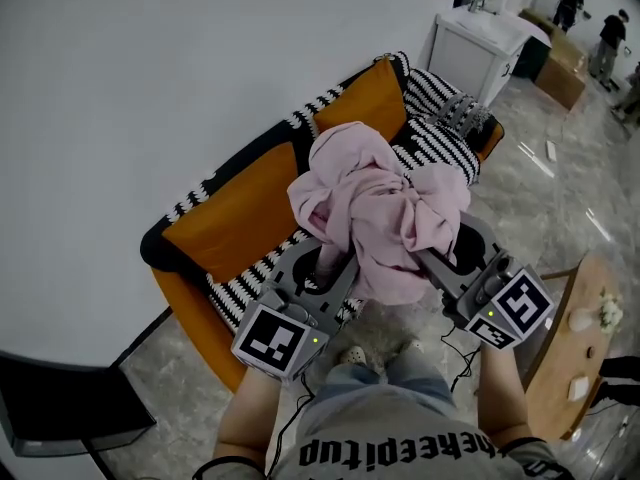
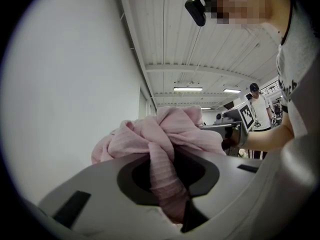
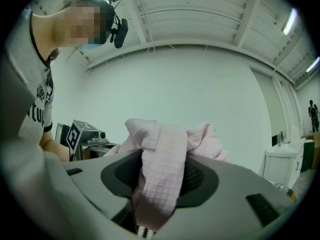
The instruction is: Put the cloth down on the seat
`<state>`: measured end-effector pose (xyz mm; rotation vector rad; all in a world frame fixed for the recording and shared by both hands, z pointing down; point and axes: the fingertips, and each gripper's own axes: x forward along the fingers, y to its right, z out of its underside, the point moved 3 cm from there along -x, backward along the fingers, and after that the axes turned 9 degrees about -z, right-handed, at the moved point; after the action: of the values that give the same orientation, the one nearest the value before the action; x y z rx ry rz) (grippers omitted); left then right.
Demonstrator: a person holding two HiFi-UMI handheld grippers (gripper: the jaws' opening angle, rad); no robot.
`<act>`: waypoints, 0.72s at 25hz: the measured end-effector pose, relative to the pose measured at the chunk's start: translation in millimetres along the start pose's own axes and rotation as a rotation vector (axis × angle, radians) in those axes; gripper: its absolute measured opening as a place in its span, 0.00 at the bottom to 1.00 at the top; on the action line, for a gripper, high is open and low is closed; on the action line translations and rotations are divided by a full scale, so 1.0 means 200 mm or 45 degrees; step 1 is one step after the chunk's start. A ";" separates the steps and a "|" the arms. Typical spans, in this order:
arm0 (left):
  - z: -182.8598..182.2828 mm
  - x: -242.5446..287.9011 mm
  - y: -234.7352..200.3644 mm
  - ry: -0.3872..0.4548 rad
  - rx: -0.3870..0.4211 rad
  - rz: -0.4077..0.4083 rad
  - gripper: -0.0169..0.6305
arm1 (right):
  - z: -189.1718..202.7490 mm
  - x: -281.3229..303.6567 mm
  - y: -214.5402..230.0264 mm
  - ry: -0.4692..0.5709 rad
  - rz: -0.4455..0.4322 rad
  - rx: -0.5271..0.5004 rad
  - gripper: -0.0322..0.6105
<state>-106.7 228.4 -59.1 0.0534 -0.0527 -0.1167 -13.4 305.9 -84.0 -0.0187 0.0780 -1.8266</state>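
Note:
A crumpled pink cloth hangs bunched in the air between both grippers, above an orange sofa with a black-and-white striped seat. My left gripper is shut on the cloth's left part, and a fold of the cloth runs down between the jaws of that gripper. My right gripper is shut on the right part; in the right gripper view the waffle-textured cloth fills the gap in that gripper. The cloth hides the middle of the seat.
A white cabinet stands past the sofa's right end. A wooden table with small items is at my right. A dark object sits on the floor at lower left. People stand far off at upper right.

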 end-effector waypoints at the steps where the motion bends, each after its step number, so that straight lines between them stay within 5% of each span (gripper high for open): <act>1: 0.01 0.01 -0.07 -0.002 -0.008 -0.002 0.18 | 0.00 0.07 0.02 -0.011 -0.001 -0.001 0.33; 18: 0.04 0.15 -0.39 -0.035 -0.035 -0.199 0.18 | 0.05 0.42 0.27 -0.007 -0.190 0.015 0.33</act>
<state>-85.8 147.7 -53.6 0.0285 -0.0745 -0.2743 18.1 209.5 -79.7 -0.0218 0.0630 -1.9761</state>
